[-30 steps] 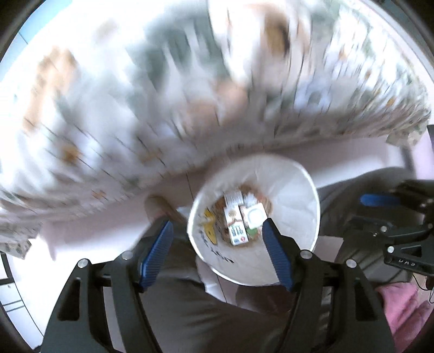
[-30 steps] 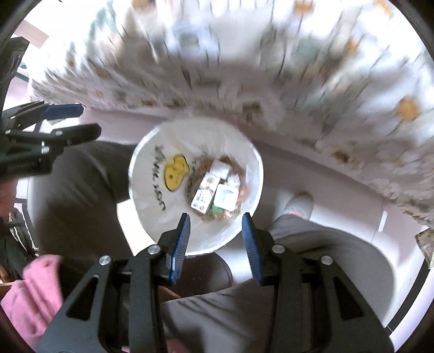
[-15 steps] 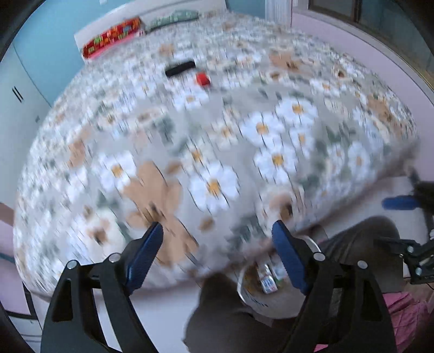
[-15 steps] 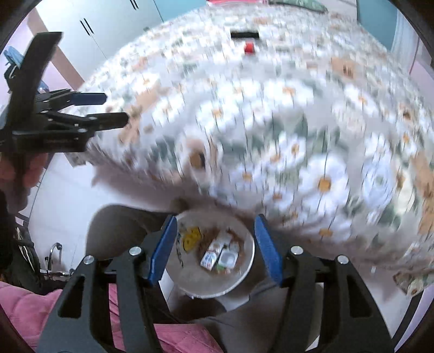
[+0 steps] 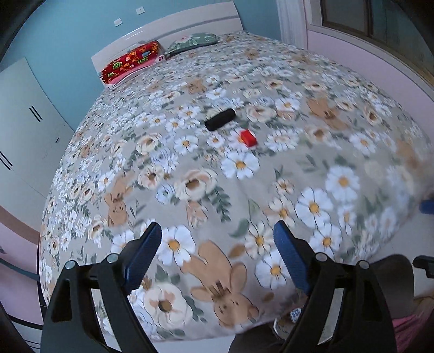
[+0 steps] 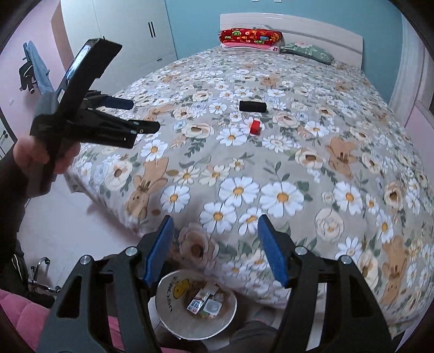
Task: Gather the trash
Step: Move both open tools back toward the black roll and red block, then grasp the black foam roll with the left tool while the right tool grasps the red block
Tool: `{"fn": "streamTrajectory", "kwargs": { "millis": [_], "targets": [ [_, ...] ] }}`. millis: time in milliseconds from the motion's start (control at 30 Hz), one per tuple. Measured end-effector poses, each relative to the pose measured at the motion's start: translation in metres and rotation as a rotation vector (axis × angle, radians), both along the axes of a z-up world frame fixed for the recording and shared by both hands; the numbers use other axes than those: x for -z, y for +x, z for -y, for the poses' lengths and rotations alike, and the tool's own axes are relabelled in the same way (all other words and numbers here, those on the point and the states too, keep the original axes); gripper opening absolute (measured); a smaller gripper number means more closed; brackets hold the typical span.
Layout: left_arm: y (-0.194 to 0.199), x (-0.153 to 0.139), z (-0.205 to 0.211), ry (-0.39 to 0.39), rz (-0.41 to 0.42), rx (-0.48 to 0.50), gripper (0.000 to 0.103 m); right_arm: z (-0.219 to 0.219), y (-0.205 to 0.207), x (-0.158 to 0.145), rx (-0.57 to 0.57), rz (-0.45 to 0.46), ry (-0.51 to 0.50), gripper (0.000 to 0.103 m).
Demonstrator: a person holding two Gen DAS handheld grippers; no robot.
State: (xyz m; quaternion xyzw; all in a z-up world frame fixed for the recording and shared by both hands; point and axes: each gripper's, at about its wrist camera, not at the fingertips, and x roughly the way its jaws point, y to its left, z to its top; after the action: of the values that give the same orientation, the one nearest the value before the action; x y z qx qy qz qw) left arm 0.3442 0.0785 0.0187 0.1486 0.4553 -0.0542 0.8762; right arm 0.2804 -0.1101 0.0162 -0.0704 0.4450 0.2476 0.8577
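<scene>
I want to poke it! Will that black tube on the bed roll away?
Probably a little. The black tube looks round and lies on its side, so a sideways push could roll it. The soft bed would likely stop it soon. It seems stiff, not floppy.

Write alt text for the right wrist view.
An open, empty right hand-held gripper points at a floral bed where a black cylinder and red box lie. Below sits a white bin of trash; the left hand-held gripper is at the left.

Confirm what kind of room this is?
A bedroom, most likely: a bed under a floral bedspread, pillows against a headboard, and a white wardrobe beside it.
</scene>
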Motion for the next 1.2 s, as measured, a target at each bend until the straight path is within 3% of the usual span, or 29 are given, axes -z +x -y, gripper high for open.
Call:
{"fn": "streamTrajectory", "kwargs": {
  "millis": [400, 600, 900, 1067, 1200],
  "targets": [
    [0.071, -0.011, 0.0, -0.019, 0.03, 0.028, 0.087, -0.014, 0.072, -0.026, 0.011, 0.058, 0.056, 0.064],
    [0.123, -0.001, 0.006, -0.003, 0.038, 0.055, 0.087, -0.024, 0.118, -0.018, 0.013, 0.052, 0.07, 0.064],
    [0.218, 0.053, 0.014, 0.071, -0.048, 0.092, 0.087, -0.039, 0.199, 0.035, 0.02, -0.038, 0.086, 0.064],
    [0.256, 0.08, 0.02, 0.051, -0.079, 0.152, 0.087, -0.045, 0.244, 0.073, 0.046, -0.098, 0.09, 0.064],
    [0.282, 0.106, 0.03, 0.078, -0.091, 0.191, 0.087, -0.05, 0.275, 0.099, 0.065, -0.13, 0.077, 0.064]
  ]
}}
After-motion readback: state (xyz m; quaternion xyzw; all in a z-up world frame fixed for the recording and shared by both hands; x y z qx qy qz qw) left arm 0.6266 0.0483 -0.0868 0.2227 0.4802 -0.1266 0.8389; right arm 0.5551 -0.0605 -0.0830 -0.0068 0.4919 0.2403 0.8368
